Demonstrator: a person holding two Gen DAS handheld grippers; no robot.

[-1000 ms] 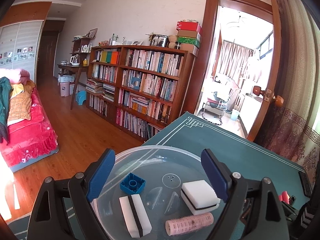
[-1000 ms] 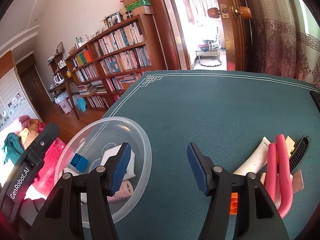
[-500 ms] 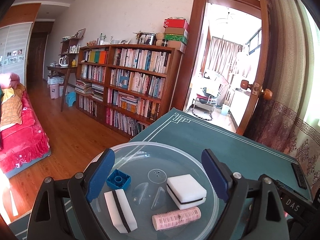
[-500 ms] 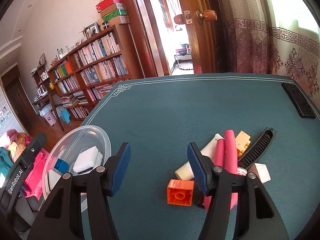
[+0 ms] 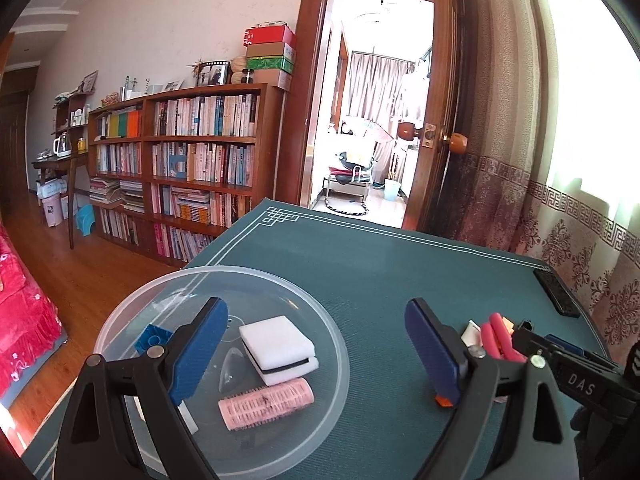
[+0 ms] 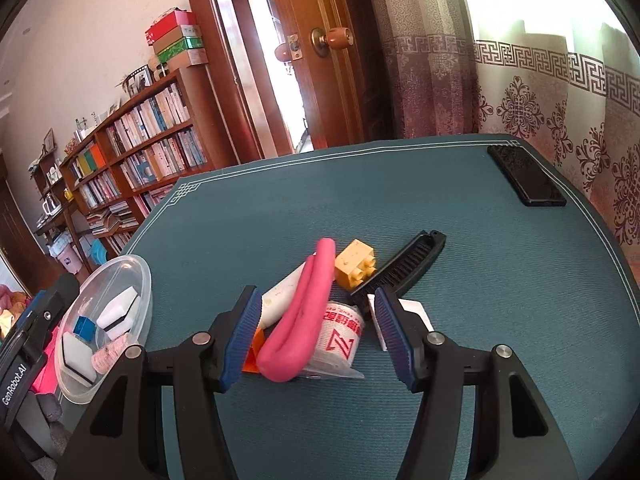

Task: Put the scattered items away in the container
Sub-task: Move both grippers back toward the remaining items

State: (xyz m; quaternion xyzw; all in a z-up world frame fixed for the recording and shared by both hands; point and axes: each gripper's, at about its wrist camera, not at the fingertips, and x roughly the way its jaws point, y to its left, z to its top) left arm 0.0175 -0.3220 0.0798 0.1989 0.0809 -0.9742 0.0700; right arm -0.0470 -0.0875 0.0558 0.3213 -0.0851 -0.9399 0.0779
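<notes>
A clear round plastic container point(image 5: 328, 328) point(image 6: 140, 280) sits at the table's left edge. It holds a white sponge point(image 5: 278, 348), a pink hair roller point(image 5: 266, 402), a blue block point(image 5: 154, 336) and a second sponge. My left gripper point(image 5: 316, 354) hovers open over its right rim. My right gripper point(image 6: 316, 332) is open around a heap: a pink foam curler point(image 6: 304, 312), a white roll with red print point(image 6: 340, 340), a white tube point(image 6: 280, 296), an orange block point(image 6: 254, 356), a yellow block point(image 6: 356, 264) and a black comb point(image 6: 404, 266).
A black phone point(image 6: 524, 180) lies near the table's far right edge by the curtain. The green table mat point(image 6: 360, 200) stretches beyond the heap. A bookcase point(image 5: 180, 160) and an open wooden door point(image 6: 320, 52) stand behind the table.
My right gripper swung right, from beside the container to the heap, and now straddles it. My left gripper turned right, so the container slid to the left of its view.
</notes>
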